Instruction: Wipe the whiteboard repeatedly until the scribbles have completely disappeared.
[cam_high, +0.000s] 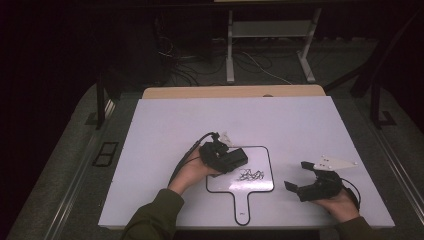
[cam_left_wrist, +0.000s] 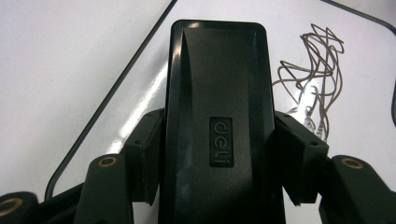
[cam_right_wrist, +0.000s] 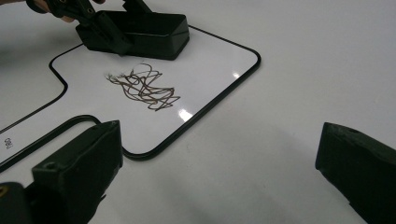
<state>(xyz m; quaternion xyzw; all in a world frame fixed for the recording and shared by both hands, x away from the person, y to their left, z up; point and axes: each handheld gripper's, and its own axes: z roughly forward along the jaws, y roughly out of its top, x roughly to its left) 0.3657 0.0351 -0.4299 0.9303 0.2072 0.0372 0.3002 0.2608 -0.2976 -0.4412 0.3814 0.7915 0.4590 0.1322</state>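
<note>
A small handheld whiteboard (cam_high: 265, 155) with a black rim and a handle lies flat on the table. A dark scribble (cam_high: 250, 175) (cam_left_wrist: 313, 79) (cam_right_wrist: 144, 88) is drawn near its middle. My left gripper (cam_high: 227, 159) (cam_left_wrist: 217, 154) is shut on a black "deli" board eraser (cam_high: 231, 159) (cam_left_wrist: 217, 93) (cam_right_wrist: 140, 35), which rests on the whiteboard's upper left part, just beside the scribble. My right gripper (cam_high: 296, 176) (cam_right_wrist: 219, 177) stands open on the table to the right of the whiteboard, jaws wide apart with nothing between them.
The white table (cam_high: 165, 130) has free room at the back and left. A wooden strip (cam_high: 235, 91) lines its far edge. Beyond it stand white desk legs (cam_high: 230, 50) and floor cables. The whiteboard's handle (cam_high: 242, 207) points to the near edge.
</note>
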